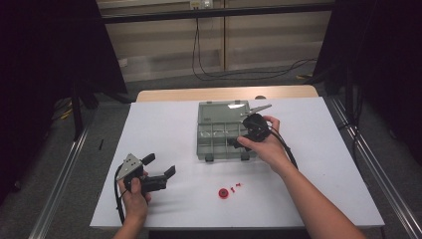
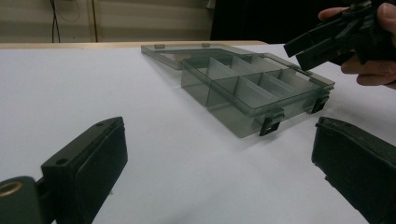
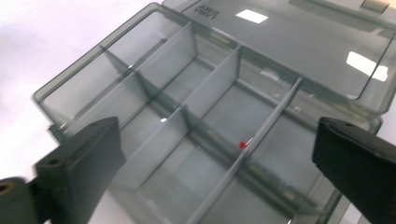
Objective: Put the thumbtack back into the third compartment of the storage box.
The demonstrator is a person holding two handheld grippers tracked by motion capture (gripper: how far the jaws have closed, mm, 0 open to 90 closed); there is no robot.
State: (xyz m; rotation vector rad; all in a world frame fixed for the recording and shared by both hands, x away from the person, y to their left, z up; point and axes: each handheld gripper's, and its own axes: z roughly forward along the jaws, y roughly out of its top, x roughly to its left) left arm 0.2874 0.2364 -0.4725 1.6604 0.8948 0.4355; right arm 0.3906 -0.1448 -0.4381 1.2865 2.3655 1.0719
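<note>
Right gripper (image 1: 238, 141) poised with jaws spread wide over the open compartment box (image 1: 211, 137), mid-table.

Smoky translucent plastic, thin dividers; a tiny red piece (image 3: 243, 144) lies blurred inside. Left gripper (image 1: 161, 165) gapes empty.

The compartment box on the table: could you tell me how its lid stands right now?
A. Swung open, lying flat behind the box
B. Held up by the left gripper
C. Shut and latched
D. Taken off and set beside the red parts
A: the high view shows the lid laid back flat behind the compartment box, whose dividers lie uncovered, with the right gripper over them.
</note>
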